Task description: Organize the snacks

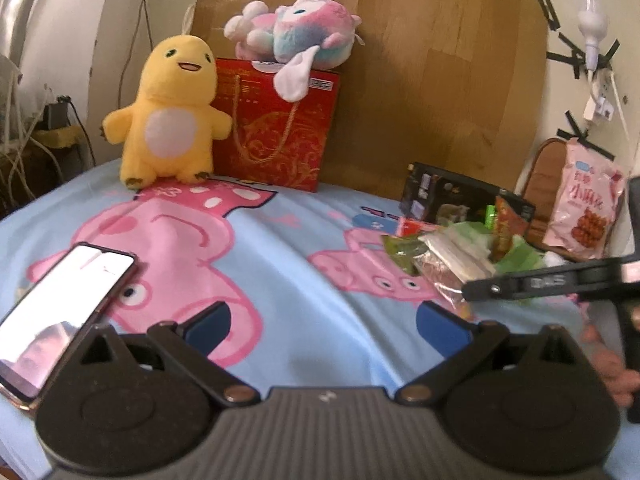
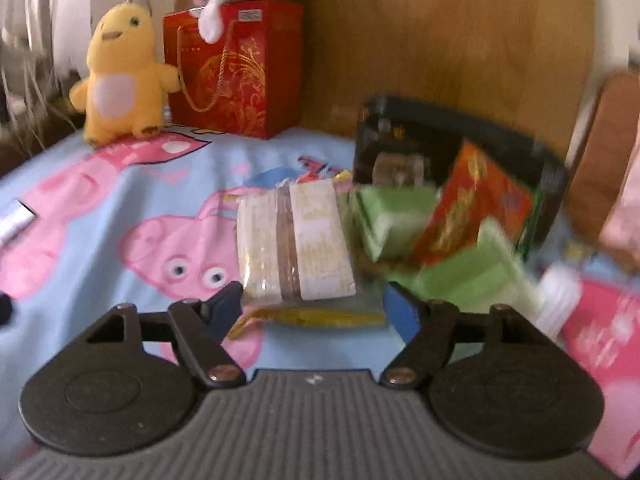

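A heap of snack packets lies on the cartoon-pig bedsheet at the right. In the right wrist view the nearest one is a clear pack of pale wafers, with green packets and a red-orange packet behind it, and a black box at the back. My right gripper is open, its blue pads either side of the wafer pack's near end, not closed on it. My left gripper is open and empty over bare sheet, left of the heap.
A yellow plush and a red gift bag with a pink plush on top stand at the back. A lit phone lies at the left. A pink snack bag leans at the far right. A cardboard sheet covers the wall.
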Demonstrator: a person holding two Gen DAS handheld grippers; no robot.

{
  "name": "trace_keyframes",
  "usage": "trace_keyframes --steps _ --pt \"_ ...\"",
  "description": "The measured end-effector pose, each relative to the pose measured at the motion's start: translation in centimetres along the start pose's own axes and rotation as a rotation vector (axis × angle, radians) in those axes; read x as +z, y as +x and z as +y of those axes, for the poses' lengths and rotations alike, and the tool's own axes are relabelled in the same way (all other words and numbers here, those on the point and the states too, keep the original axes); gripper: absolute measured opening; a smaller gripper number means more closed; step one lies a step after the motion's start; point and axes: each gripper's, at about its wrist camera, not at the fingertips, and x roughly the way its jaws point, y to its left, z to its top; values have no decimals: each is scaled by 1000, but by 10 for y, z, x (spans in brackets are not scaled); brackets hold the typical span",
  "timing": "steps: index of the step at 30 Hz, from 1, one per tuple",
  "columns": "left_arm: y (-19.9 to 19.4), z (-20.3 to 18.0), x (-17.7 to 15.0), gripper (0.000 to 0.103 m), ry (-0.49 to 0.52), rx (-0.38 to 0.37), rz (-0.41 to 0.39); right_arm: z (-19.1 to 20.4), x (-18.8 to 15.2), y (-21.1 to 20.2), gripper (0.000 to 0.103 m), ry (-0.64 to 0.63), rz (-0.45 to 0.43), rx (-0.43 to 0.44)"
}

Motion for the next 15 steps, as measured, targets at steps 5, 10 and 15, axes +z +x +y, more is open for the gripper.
trace_keyframes --steps 5,10,15 --pt "1 -11 0 102 2 -65 22 -23 -22 -50 55 77 32 156" --pt "7 -21 9 102 -20 -145 51 -32 -34 -94 64 5 -61 9" --pt "19 -33 21 99 -57 -237 91 -30 -49 -114 79 -5 -97 40"
